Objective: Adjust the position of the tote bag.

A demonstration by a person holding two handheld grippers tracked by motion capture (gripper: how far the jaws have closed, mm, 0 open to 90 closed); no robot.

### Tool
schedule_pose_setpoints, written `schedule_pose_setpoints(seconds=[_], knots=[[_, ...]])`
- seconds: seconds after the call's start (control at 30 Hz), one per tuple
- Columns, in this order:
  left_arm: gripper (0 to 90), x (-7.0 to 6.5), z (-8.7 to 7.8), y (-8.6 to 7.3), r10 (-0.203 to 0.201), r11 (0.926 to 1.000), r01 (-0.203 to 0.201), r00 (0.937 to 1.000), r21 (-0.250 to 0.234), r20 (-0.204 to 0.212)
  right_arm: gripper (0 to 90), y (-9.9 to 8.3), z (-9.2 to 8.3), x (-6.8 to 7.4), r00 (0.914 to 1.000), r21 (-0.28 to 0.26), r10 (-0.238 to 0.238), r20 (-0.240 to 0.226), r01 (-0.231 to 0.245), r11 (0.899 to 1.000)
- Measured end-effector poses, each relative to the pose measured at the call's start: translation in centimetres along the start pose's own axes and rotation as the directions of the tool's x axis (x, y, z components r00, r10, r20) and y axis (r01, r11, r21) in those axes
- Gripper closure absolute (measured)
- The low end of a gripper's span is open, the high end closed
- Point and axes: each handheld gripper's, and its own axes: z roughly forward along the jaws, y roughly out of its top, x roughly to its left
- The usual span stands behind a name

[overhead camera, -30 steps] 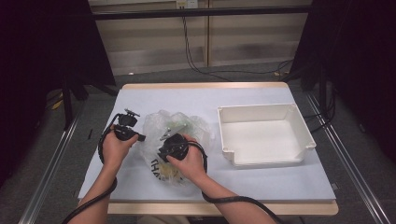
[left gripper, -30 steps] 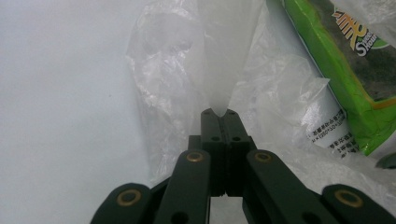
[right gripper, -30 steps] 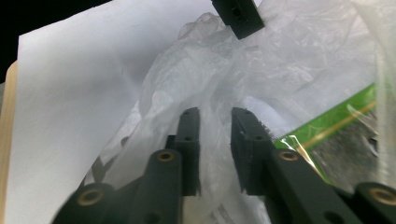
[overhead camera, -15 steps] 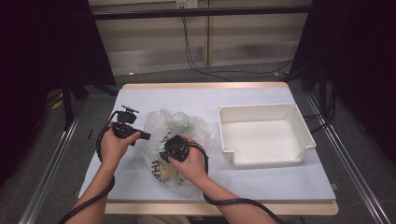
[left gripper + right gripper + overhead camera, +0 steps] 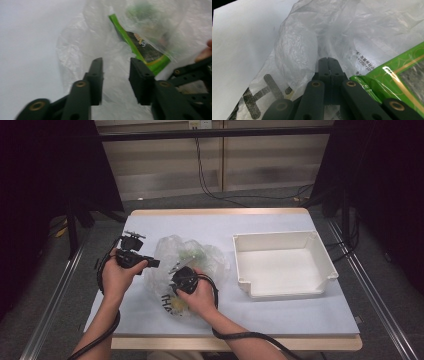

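Observation:
A clear plastic bag with black lettering lies on the table's left half, holding a green snack packet. My left gripper hovers at the bag's left edge. Its jaws stand apart after just closing a little, and the film shows beyond the gap with no pad pressing on it. My right gripper rests on the bag's front part, jaws shut together on a pinch of the film that puckers at their tips.
A white rectangular tray stands on the table's right half, a short way from the bag. The table's pale blue top runs bare in front of the tray. Cables trail from both grippers toward the front edge.
The left hand has lifted slightly beside the bag. The right hand has stayed in place on the bag.

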Motion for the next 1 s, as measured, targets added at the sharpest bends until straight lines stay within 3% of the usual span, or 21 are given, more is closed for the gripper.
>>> schedule_pose_setpoints(seconds=[0.23,0.33,0.4,0.53,0.67,0.7,0.73,0.8,0.83,0.9,1.0], knots=[[78.6,-1.1,1.6,-0.7,-0.001,1.0000,0.001,0.9965,-0.009,0.084,89.5,0.0,0.0,-0.1,1.0000,-0.004,0.008,0.002,-0.008,1.000],[78.6,-0.8,3.5,-1.6,-0.013,0.9999,0.012,0.9940,0.012,0.109,79.4,0.1,-0.7,-0.1,1.0000,-0.011,0.006,0.003,-0.006,1.000],[78.8,-0.6,4.5,-2.3,-0.038,0.9993,0.037,0.9912,0.010,0.127,78.0,0.4,-1.6,0.0,0.9999,-0.019,-0.004,0.013,0.004,1.000],[78.9,-0.6,5.4,-3.1,-0.045,0.9990,0.045,0.9911,0.005,0.125,78.9,0.7,-3.1,0.2,0.9991,-0.027,-0.030,0.030,0.031,0.999],[77.2,-0.7,5.9,-3.5,-0.006,0.9989,0.002,0.9964,0.048,0.084,82.4,0.1,-4.6,-0.1,0.9977,-0.001,-0.046,0.050,0.046,0.999],[77.4,-0.7,6.0,-3.6,-0.011,0.9987,0.007,0.9964,0.050,0.084,83.3,-0.2,-4.8,-0.2,0.9976,0.007,-0.041,0.056,0.040,0.999],[79.8,-0.9,6.2,-3.9,0.003,0.9969,-0.008,0.9977,0.078,0.067,85.2,-0.9,-5.3,-0.5,0.9959,0.021,-0.047,0.077,0.045,0.999],[81.0,-0.8,6.2,-4.0,0.012,0.9969,-0.017,0.9976,0.077,0.068,85.6,-1.8,-5.8,-1.0,0.9951,0.042,-0.033,0.093,0.029,0.999],[81.0,-0.8,6.2,-4.1,-0.002,0.9974,-0.003,0.9975,0.072,0.070,85.6,-1.8,-5.8,-1.0,0.9951,0.042,-0.033,0.093,0.029,0.999],[82.9,-0.8,6.1,-4.2,0.004,0.9973,-0.009,0.9983,0.074,0.059,86.4,-3.0,-6.4,-1.8,0.9914,0.065,-0.003,0.131,-0.006,0.998],[84.9,-0.7,6.0,-4.3,0.013,0.9971,-0.016,0.9987,0.074,0.050,87.3,-3.5,-6.7,-2.3,0.9898,0.069,0.000,0.143,-0.010,0.998]])
